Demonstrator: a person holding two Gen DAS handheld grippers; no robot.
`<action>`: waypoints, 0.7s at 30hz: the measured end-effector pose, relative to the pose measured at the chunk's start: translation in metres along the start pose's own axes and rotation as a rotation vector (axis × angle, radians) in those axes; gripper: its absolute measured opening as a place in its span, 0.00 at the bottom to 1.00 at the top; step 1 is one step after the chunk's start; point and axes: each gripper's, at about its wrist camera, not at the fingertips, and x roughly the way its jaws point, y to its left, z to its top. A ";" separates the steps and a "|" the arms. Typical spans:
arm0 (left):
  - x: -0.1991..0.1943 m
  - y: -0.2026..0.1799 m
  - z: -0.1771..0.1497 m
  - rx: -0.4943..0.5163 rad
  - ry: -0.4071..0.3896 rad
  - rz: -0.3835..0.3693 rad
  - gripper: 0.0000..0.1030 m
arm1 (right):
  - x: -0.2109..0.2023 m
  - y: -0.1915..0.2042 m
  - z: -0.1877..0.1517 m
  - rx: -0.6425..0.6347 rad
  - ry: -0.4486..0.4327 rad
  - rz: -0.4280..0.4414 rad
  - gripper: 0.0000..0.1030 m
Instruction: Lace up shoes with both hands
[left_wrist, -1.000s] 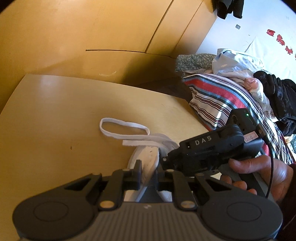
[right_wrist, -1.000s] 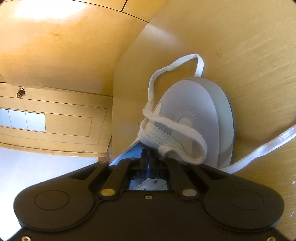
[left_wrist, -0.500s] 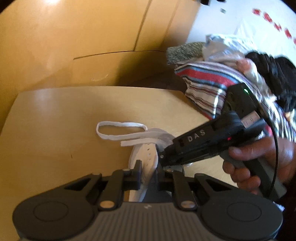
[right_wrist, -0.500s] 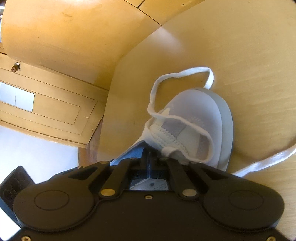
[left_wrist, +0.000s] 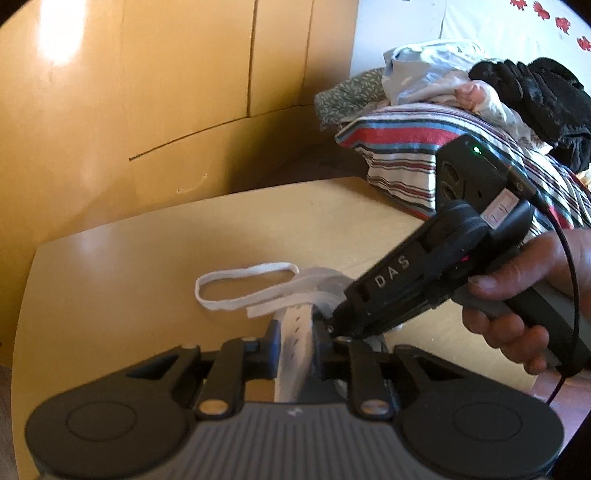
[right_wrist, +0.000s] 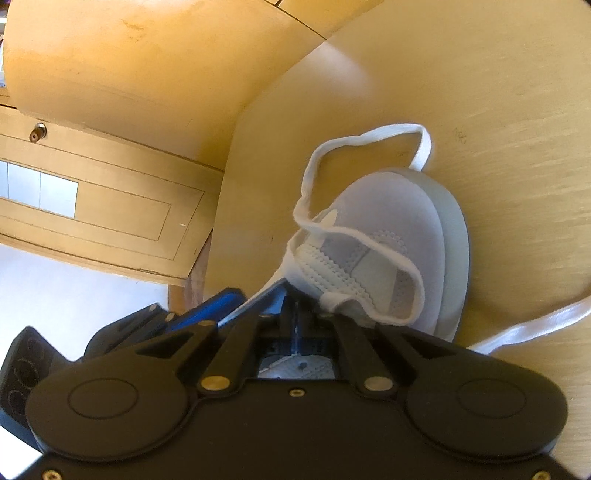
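Observation:
A white shoe (right_wrist: 402, 236) lies on the wooden table (right_wrist: 498, 110), toe pointing away in the right wrist view. A flat white lace (right_wrist: 332, 147) loops past the toe and crosses the upper; one end trails off to the right (right_wrist: 535, 321). My left gripper (left_wrist: 295, 339) is closed on the shoe's white eyelet flap (left_wrist: 295, 332). My right gripper (right_wrist: 295, 325) is shut, pinching something thin at the shoe's opening; what it holds is hidden. In the left wrist view the right gripper's body (left_wrist: 413, 280) reaches in from the right, held by a hand, with the lace loop (left_wrist: 240, 284) beyond it.
The table's left edge (left_wrist: 29, 295) and far edge are close to the shoe. A pile of striped bedding and clothes (left_wrist: 443, 147) lies beyond the table on the right. Wooden cabinet panels (left_wrist: 147, 92) stand behind. A door with a lock (right_wrist: 37, 133) shows at left.
Both grippers have tilted and shifted while staying at the shoe. The right gripper's rear has risen in the left view. The lace loop has shifted slightly.

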 end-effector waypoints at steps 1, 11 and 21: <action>0.000 0.001 0.000 -0.018 -0.001 -0.001 0.12 | -0.001 0.000 0.000 -0.004 0.002 0.006 0.00; 0.002 0.010 -0.002 -0.107 0.000 -0.024 0.12 | -0.013 0.004 -0.004 -0.090 0.011 -0.011 0.00; 0.004 0.008 -0.001 -0.089 0.014 -0.036 0.12 | 0.007 -0.002 0.008 -0.059 0.096 0.012 0.00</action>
